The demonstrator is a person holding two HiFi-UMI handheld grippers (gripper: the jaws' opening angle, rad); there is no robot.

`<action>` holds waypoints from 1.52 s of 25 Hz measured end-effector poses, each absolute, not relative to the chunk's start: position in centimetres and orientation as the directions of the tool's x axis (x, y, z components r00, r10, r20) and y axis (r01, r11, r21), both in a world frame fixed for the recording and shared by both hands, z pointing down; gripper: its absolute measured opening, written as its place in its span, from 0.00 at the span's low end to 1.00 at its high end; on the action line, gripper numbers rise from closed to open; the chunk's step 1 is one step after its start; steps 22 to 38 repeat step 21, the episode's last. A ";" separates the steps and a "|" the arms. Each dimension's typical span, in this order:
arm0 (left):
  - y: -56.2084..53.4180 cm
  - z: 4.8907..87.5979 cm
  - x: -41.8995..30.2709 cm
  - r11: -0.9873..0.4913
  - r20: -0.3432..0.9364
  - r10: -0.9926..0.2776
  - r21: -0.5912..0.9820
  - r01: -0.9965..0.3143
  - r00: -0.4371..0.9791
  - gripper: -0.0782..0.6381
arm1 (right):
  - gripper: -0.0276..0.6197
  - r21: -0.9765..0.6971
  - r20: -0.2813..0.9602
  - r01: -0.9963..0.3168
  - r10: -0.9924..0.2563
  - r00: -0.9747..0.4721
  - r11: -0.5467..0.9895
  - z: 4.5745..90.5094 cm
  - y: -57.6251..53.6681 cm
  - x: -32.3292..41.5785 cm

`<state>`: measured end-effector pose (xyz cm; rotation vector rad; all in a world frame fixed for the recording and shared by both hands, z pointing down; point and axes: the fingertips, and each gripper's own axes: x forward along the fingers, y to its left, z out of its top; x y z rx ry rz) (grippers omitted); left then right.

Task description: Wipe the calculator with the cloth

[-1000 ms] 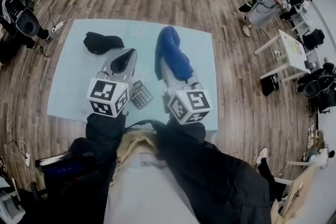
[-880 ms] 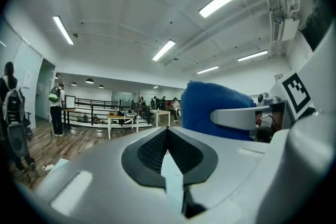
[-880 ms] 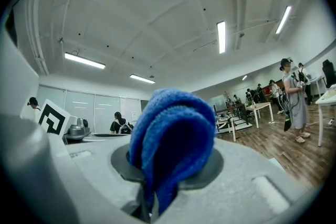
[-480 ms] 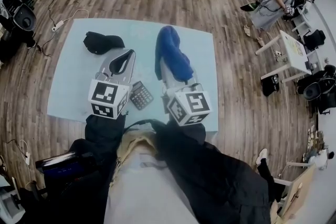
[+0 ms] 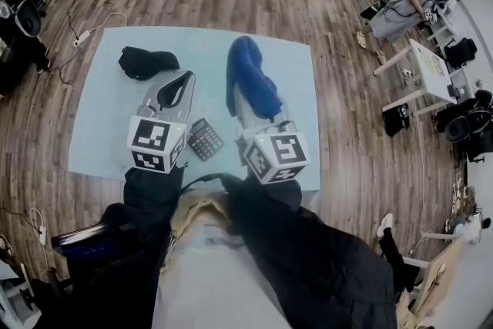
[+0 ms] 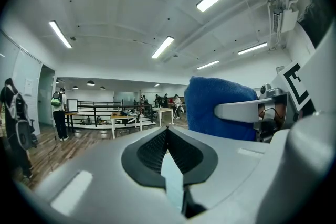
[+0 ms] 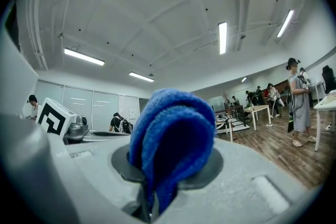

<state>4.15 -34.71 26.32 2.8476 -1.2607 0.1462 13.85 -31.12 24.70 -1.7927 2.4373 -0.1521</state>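
Calculator point(image 5: 206, 139) is being shown lying flat, keys up, on the pale blue table point(image 5: 100, 127). It is near the table's front edge and, in the head view, between the marker cubes of the two grippers, touched by neither. It is being judged a light, rigid, slim thing with a smooth case, likely to slide or spin on the tabletop under a wiping stroke. Its keys and display are being taken as the delicate parts, so any steadying contact is better placed on a side edge or corner of the case, pressing down rather than squeezing. The cloth point(image 5: 248, 77), blue, thick and soft, is being pinched between the jaws of the right gripper point(image 7: 149, 194), with most of it bulging out past the tips and none of it touching the calculator. The left gripper point(image 5: 183, 81) is being held with its jaws together and nothing between them. Both grippers are being carried above the table, aimed out toward the room. A black bundle point(image 5: 146, 62) is lying at the table's far left, well apart from the calculator.
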 end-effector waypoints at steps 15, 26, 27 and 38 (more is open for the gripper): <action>-35.0 26.2 4.2 -0.672 0.080 -0.738 0.010 -0.741 0.670 0.11 | 0.19 -0.148 -0.011 -0.939 -0.950 -0.311 0.309 25.0 -31.3 13.6; -34.5 25.8 4.2 -0.687 0.036 -0.725 0.021 -0.726 0.688 0.11 | 0.20 -0.148 0.002 -0.935 -0.946 -0.325 0.322 25.6 -31.2 13.0; -34.5 25.8 4.2 -0.687 0.036 -0.725 0.021 -0.726 0.688 0.11 | 0.20 -0.148 0.002 -0.935 -0.946 -0.325 0.322 25.6 -31.2 13.0; -34.5 25.8 4.2 -0.687 0.036 -0.725 0.021 -0.726 0.688 0.11 | 0.20 -0.148 0.002 -0.935 -0.946 -0.325 0.322 25.6 -31.2 13.0</action>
